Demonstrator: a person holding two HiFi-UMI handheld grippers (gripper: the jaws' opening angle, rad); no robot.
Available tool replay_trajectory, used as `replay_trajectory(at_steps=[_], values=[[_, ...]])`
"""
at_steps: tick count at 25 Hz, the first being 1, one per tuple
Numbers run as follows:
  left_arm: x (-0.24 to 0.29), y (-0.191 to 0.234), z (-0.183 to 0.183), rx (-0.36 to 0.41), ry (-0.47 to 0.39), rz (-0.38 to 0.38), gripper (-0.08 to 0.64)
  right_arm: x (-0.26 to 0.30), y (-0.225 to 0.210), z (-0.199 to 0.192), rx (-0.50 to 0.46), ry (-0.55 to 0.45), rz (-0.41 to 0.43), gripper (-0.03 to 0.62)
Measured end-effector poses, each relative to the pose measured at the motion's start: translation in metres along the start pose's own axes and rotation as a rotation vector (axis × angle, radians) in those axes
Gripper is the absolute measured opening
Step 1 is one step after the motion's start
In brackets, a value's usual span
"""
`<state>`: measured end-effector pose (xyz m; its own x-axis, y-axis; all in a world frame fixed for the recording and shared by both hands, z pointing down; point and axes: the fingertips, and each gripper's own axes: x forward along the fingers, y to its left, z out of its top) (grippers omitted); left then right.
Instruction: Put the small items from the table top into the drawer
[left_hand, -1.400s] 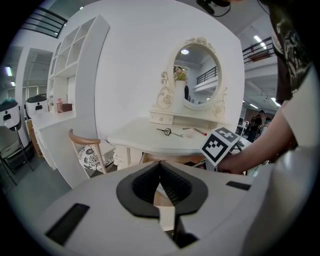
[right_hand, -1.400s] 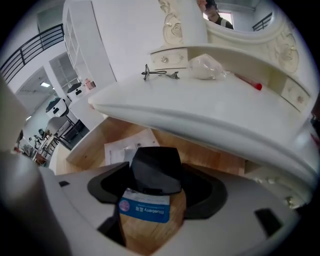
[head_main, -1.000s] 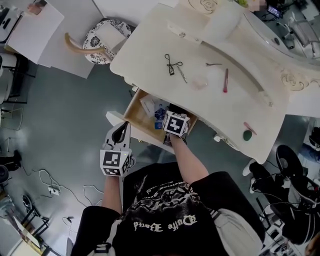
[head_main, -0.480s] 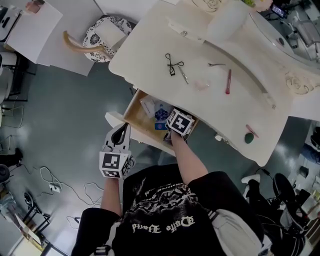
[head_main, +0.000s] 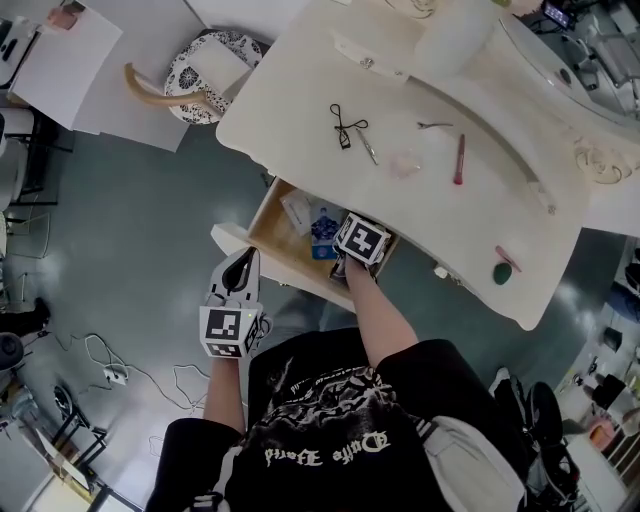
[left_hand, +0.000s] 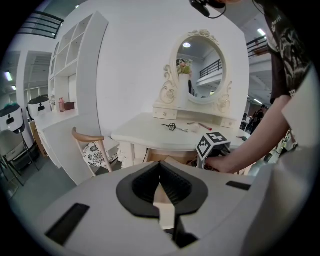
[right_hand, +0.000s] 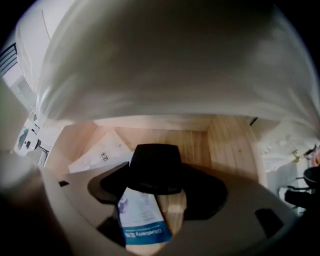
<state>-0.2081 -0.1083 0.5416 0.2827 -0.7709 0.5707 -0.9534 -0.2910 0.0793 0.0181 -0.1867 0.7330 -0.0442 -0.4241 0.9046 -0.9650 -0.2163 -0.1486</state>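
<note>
1. Step in hand, by my reading: setting a carried piece down in the drawer (right_hand: 227, 145). Right gripper (right_hand: 155, 182) is well inside it, under the overhang of the table (head_main: 300, 90) and close above the wooden floor.
2. Right jaws pinch a black item (right_hand: 153, 160). It is flat-topped and dark all over, and I cannot tell what kind of thing it is.
3. Already lying on the drawer floor are a blue packet (right_hand: 142, 220), directly beneath the jaws, and a white packet (right_hand: 102, 155) off to the left. Bare wood shows to the right of the blue one.
4. Left gripper (left_hand: 160, 175) hangs outside, near the drawer's front corner. Its pads are pressed together with nothing between them, and it looks idle.
5. To do this well:
   - Shift a little right so the item lands on bare wood, not on the blue packet.
   - Lower until it nearly touches, then part the jaws slowly so it settles and does not bounce.
   - Draw back along the drawer's opening and keep low until clear of the table's underside.
6. Left on the table top are scissors (head_main: 345, 126), a hairpin (head_main: 432, 127), a red pen (head_main: 459, 160) and a green item (head_main: 503, 272) near the right-hand edge. They lie well apart, so each probably needs its own trip.
7. Thin flat pieces like the hairpin will likely be awkward to pinch off the surface.
</note>
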Motion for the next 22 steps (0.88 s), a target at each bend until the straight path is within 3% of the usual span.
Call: replay_trajectory(at_steps=[7,12,22], values=[[0.0,-0.003,0.0,-0.001,-0.004,-0.014,0.015,0.0,0.004,-0.002,-0.001,-0.001,0.033,0.334],[0.002,-0.005,0.001,0.041,-0.003,-0.031,0.015,-0.007,0.013,0.001,-0.022,-0.014,0.057,0.374],[0.01,-0.014,0.012,0.036,-0.057,-0.087,0.015,-0.04,0.024,0.001,0.0,-0.033,0.142,0.383]])
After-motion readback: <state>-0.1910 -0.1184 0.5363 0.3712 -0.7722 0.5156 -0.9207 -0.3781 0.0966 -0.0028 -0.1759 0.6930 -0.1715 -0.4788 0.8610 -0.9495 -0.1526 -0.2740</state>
